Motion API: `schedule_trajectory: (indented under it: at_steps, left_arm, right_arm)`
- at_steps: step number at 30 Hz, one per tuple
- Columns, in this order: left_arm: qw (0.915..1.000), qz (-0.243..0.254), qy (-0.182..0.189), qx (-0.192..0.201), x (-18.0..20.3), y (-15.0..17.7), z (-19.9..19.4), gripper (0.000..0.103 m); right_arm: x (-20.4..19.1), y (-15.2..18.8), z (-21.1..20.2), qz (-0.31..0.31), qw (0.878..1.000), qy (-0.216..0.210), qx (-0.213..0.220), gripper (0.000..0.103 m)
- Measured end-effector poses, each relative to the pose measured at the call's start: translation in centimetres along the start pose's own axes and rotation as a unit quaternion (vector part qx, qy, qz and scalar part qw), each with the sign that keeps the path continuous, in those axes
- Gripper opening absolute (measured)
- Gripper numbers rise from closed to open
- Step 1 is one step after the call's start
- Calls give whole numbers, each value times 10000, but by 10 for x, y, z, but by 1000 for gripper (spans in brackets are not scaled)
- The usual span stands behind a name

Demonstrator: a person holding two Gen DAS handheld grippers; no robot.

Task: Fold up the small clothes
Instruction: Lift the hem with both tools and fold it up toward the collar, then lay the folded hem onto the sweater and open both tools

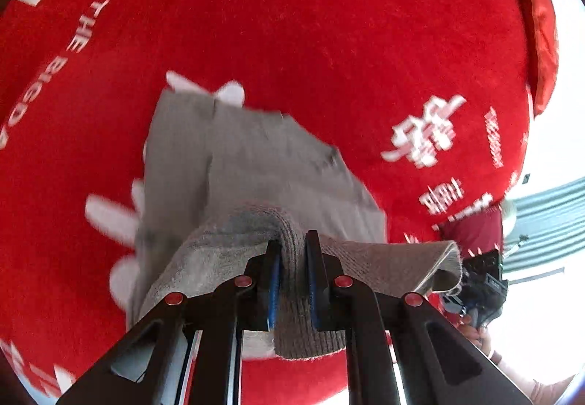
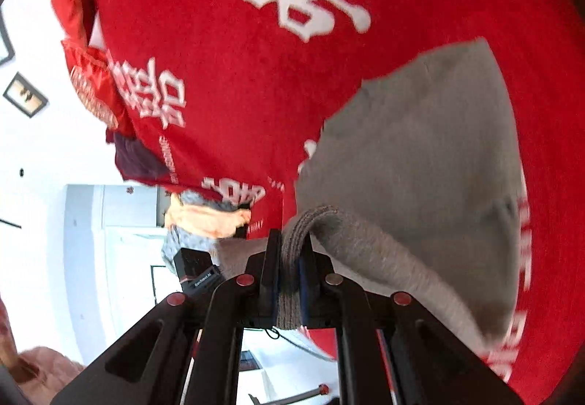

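Note:
A grey knitted garment (image 1: 256,163) with a ribbed band hangs over a red blanket (image 1: 292,21) printed with white letters. My left gripper (image 1: 292,248) is shut on the ribbed band, which bunches between the blue pads. In the right wrist view the same grey garment (image 2: 420,149) drapes off to the right, and my right gripper (image 2: 290,248) is shut on another stretch of the ribbed band. The band stretches between the two grippers. The right gripper's black body (image 1: 482,280) shows at the right of the left wrist view.
The red blanket (image 2: 219,94) covers the whole surface. A red satin cushion (image 1: 541,39) lies at its far edge. Orange and dark clothes (image 2: 208,218) are piled at the blanket's edge. White walls and a door lie beyond.

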State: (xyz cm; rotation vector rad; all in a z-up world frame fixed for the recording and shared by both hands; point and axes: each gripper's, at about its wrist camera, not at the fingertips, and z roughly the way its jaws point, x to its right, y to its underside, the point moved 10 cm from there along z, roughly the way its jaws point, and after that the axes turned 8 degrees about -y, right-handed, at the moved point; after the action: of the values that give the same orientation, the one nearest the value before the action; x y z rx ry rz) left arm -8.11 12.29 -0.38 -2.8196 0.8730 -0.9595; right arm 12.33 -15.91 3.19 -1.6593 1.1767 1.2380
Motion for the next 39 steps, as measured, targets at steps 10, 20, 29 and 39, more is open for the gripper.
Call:
schedule_trajectory:
  at_steps: [10,20,29,39]
  left_arm:
    - [9969,-241,-737,-138,-27,-57,91,14]
    - [9926,-355,-1017,-555,-31,-54,100,14]
    - [9918,165,-1086,-648,-9,-52,79,14]
    - [9740,644,-2143,-344,-18,-58,99,78]
  right_arm:
    - [60,-105,34,247,9987,396,186,7]
    - [100,-111,38,-233,9787,2029,-206,32]
    - [100,-109,50,-662,9674,2310,-800,58]
    - [111,-101,78,-795,9588,2465,-1170,58]
